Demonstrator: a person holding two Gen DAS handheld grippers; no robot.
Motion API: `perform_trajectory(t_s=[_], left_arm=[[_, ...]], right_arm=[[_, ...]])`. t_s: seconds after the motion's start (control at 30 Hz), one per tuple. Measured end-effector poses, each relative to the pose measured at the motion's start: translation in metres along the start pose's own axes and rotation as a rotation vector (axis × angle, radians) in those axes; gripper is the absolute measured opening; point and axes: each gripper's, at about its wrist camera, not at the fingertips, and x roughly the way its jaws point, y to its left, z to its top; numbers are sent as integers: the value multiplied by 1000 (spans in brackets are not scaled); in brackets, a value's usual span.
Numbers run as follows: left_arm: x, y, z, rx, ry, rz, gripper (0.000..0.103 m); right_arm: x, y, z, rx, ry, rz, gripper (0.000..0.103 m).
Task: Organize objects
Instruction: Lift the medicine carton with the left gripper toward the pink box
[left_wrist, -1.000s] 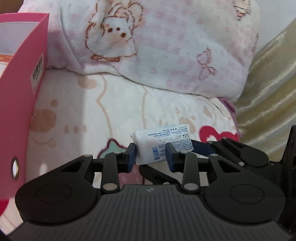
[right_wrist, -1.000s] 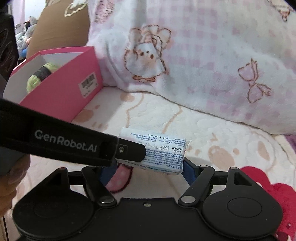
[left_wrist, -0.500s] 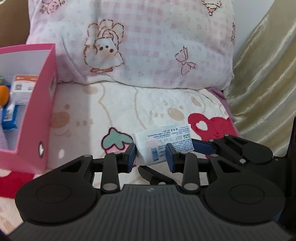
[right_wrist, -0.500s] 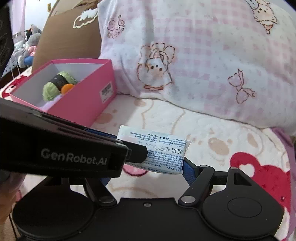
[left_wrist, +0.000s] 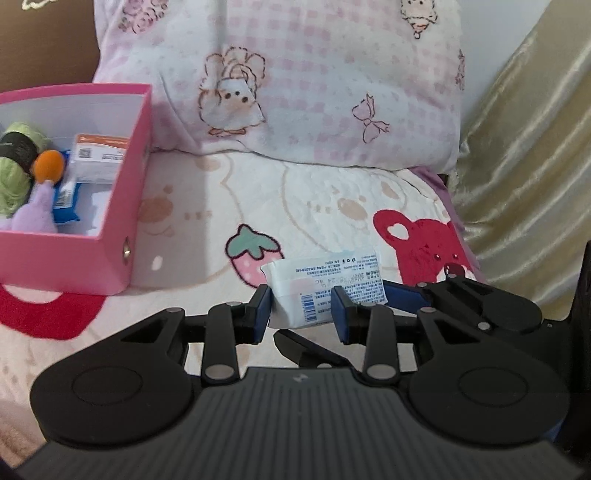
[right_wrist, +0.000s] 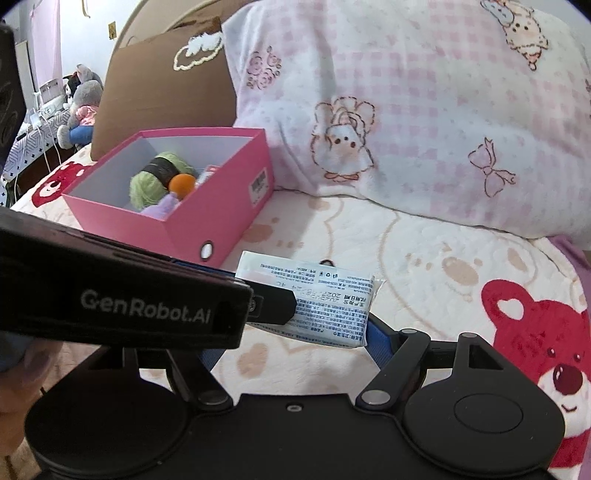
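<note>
The open pink cardboard box (left_wrist: 122, 206) is cut off by the left wrist view's left edge, so its far contents go unseen. In the right wrist view the left gripper's black body hides the right gripper's (right_wrist: 291, 332) left finger and part of the white printed soft packet (right_wrist: 325, 295), whose small print is unreadable.

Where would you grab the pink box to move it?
I'd pinch the pink box by its thin wall's top edge, tongs coming straight down, one finger inside and one outside. Its top is open, and the wall near the round hole has bare space inside.
</note>
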Motion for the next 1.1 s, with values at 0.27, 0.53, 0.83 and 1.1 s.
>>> perform_trajectory(t_s=[0.27,0.53,0.83,1.1], left_arm=[[-32,17,-18,-31,40,17,34],[-69,16,-27,12,72,34,34],[-107,19,-18,7,67,15,34],[-133,35,-8,-14,47,3,34]], right_arm=[[-18,32,-15,37,-5,43,80],[-41,47,-18,129,30,125,80],[-62,71,1,119,62,116,82],[-72,92,22,72,58,125,82]])
